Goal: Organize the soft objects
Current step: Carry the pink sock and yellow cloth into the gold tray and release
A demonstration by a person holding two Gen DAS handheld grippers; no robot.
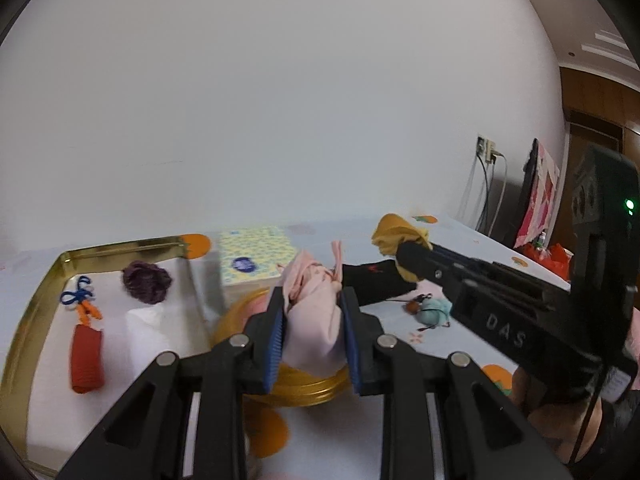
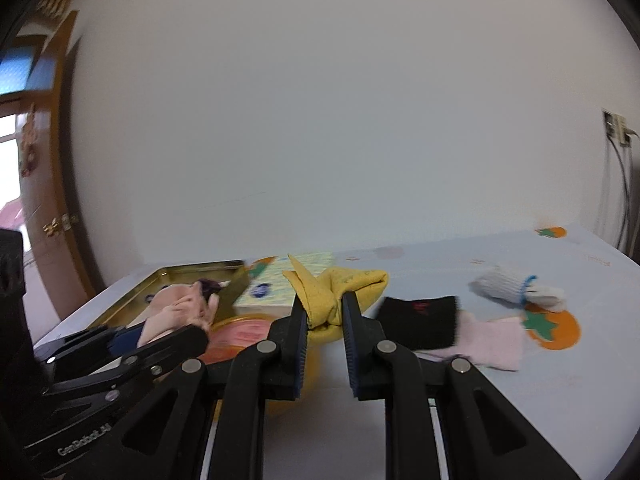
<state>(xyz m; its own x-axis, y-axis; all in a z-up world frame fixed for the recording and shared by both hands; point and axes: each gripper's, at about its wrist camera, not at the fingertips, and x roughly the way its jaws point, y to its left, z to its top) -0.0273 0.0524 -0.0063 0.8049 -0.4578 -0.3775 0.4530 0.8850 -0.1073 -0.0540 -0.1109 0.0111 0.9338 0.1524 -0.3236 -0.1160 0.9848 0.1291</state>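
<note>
My left gripper (image 1: 313, 312) is shut on a bunched pink cloth (image 1: 316, 316) and holds it above a round gold tin (image 1: 304, 390). My right gripper (image 2: 325, 312) is shut on a folded yellow cloth (image 2: 340, 290), also lifted off the table. The right gripper shows in the left wrist view (image 1: 408, 264) with the yellow cloth (image 1: 396, 236). The left gripper with the pink cloth (image 2: 180, 308) shows at the left of the right wrist view. A black sock (image 2: 420, 320) lies on a pink cloth (image 2: 492, 344) on the table.
A gold rectangular tray (image 1: 52, 276) holds a purple ball (image 1: 146, 280), a blue and orange charm (image 1: 82, 300) and a red roll (image 1: 86, 360). A patterned tissue box (image 1: 252, 256) stands behind the tin. A white rolled sock (image 2: 512, 286) and a teal ball (image 1: 434, 310) lie on the tablecloth.
</note>
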